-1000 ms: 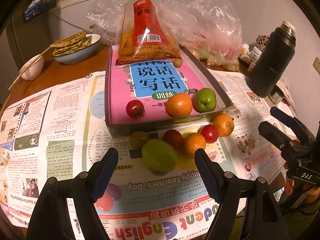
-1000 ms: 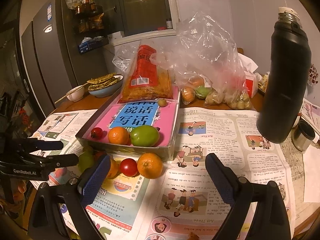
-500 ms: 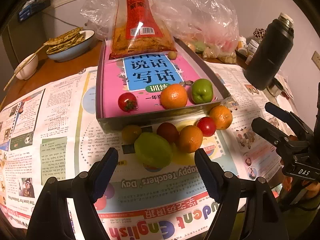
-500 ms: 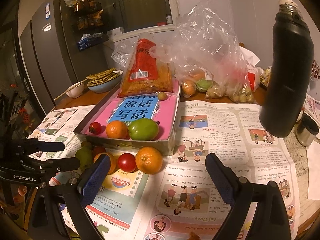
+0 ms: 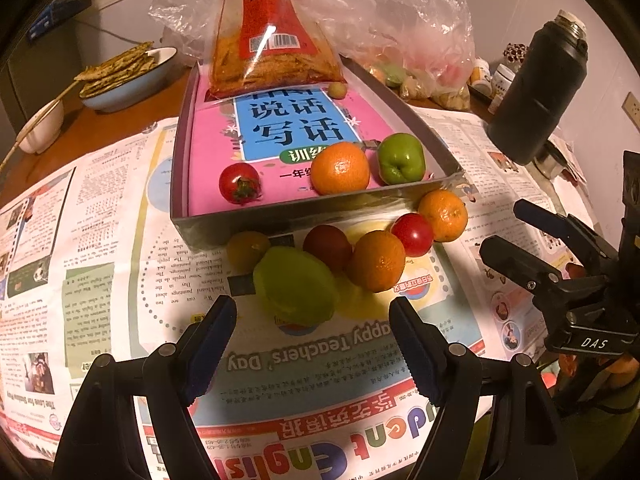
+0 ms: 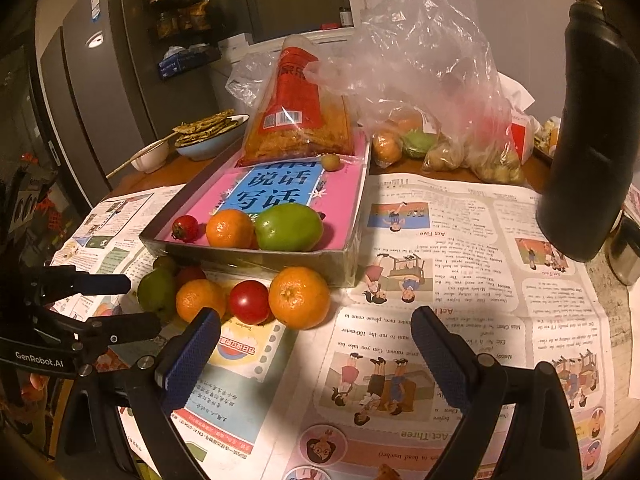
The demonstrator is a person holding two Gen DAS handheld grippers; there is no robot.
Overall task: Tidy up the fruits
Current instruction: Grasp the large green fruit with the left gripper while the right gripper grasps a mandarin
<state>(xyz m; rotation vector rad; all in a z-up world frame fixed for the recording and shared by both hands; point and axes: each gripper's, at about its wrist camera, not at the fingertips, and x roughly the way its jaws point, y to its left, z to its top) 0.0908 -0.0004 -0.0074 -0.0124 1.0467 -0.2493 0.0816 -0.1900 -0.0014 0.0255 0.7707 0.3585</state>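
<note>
A grey tray (image 5: pixel 256 222) lined with a pink book holds a red tomato (image 5: pixel 240 183), an orange (image 5: pixel 340 168), a green apple (image 5: pixel 401 158) and a small yellowish fruit (image 5: pixel 337 90). Several loose fruits lie on the newspaper before it: a big green fruit (image 5: pixel 295 283), a small yellow-green one (image 5: pixel 248 249), a dark red one (image 5: pixel 327 246), two oranges (image 5: pixel 376 266) (image 5: pixel 443 215) and a red tomato (image 5: pixel 413 235). My left gripper (image 5: pixel 312 344) is open, just short of the big green fruit. My right gripper (image 6: pixel 316 346) is open, just short of the nearest orange (image 6: pixel 299 297) and tomato (image 6: pixel 250 302).
A snack bag (image 5: pixel 272 40) leans at the tray's back. Clear plastic bags with produce (image 6: pixel 440 136) lie behind it. A black thermos (image 6: pixel 588 128) stands at the right. A bowl of flatbread (image 5: pixel 124 76) and a small white bowl (image 5: pixel 42 128) sit far left. Newspaper (image 6: pixel 460 280) covers the table.
Both grippers have moved forward toward the loose fruits, which now sit closer and larger in view. Both stay open and empty. No fruit has moved.
</note>
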